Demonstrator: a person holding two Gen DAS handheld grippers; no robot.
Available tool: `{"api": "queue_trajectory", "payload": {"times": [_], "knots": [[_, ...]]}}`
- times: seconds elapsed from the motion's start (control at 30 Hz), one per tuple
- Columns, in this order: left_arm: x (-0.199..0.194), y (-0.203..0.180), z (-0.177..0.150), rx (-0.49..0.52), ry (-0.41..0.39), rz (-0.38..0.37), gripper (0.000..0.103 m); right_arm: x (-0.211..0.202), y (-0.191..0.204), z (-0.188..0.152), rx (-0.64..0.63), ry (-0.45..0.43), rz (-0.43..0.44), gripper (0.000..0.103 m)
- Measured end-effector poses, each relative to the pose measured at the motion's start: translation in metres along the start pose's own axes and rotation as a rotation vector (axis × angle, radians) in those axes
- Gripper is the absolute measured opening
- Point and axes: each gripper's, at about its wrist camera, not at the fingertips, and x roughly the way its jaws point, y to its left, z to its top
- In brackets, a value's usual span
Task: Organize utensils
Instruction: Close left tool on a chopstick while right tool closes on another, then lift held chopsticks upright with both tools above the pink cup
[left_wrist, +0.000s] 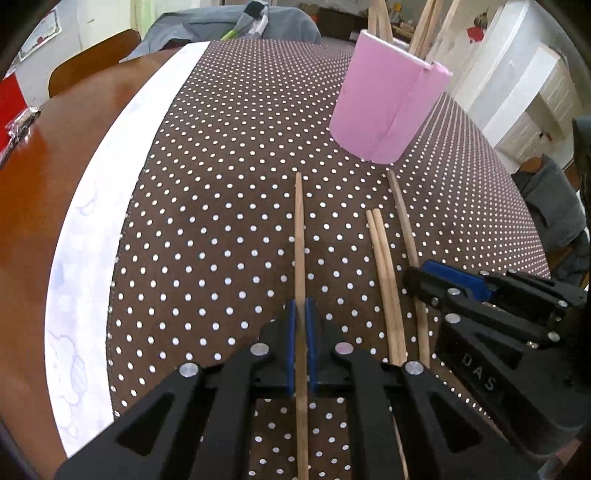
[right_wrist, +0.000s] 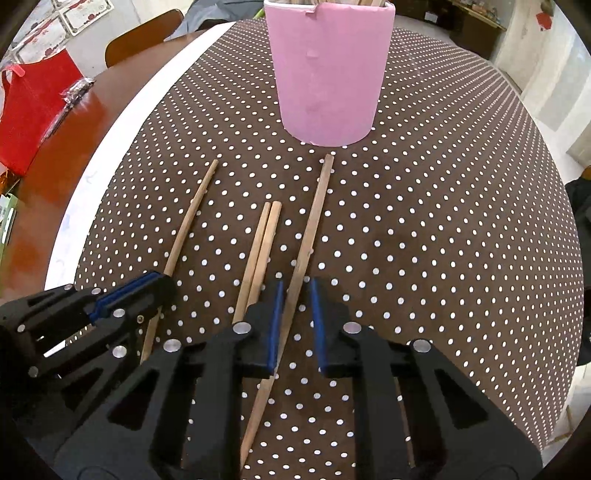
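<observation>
Now four wooden chopsticks are lying on the dotted table (right_wrist: 443, 221), at 6 o'clock from the pink holder (right_wrist: 327, 74). Left gripper (left_wrist: 301, 343) is clamping the leftmost chopstick (left_wrist: 300, 236); right gripper (right_wrist: 295, 325), jaws apart, is straddling the rightmost chopstick (right_wrist: 312, 225).

1. Bare, matt wood: chopsticks (right_wrist: 312, 225) lying loose.
2. Woven cloth, brown with white dots, dull: tablecloth (left_wrist: 221, 184).
3. Smooth pink holder (right_wrist: 327, 70) (paper or plastic, cannot tell).
4. Matt black plastic with shiny metal pins: left gripper (left_wrist: 301, 343), right gripper (right_wrist: 295, 325).
5. Glossy varnished wood: table (left_wrist: 55, 166).
</observation>
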Motion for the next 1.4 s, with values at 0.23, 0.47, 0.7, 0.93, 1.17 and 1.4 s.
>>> {"api": "queue_trajectory", "payload": {"times": [0.23,0.47,0.7,0.93,1.17,1.4], "knots": [[0.003,-0.004,0.006,0.012,0.021,0.017,0.006,-0.005,-0.015,-0.009,0.012,-0.024,0.029,0.008],[-0.010,-0.004,-0.007,-0.006,-0.029,-0.043,0.006,-0.018,-0.042,-0.031,0.063,-0.077,0.096,0.007],[-0.053,-0.032,-0.017,0.064,-0.173,-0.154,0.006,-0.055,-0.077,-0.051,0.112,-0.209,0.202,0.007],[-0.117,-0.063,-0.021,0.130,-0.530,-0.181,0.006,-0.123,-0.095,-0.060,0.110,-0.462,0.261,0.007],[-0.153,-0.078,-0.010,0.150,-0.808,-0.226,0.006,-0.164,-0.096,-0.046,0.116,-0.688,0.311,0.007],[-0.160,-0.078,0.022,0.085,-0.962,-0.256,0.006,-0.178,-0.102,-0.023,0.151,-0.870,0.313,0.007]]}}
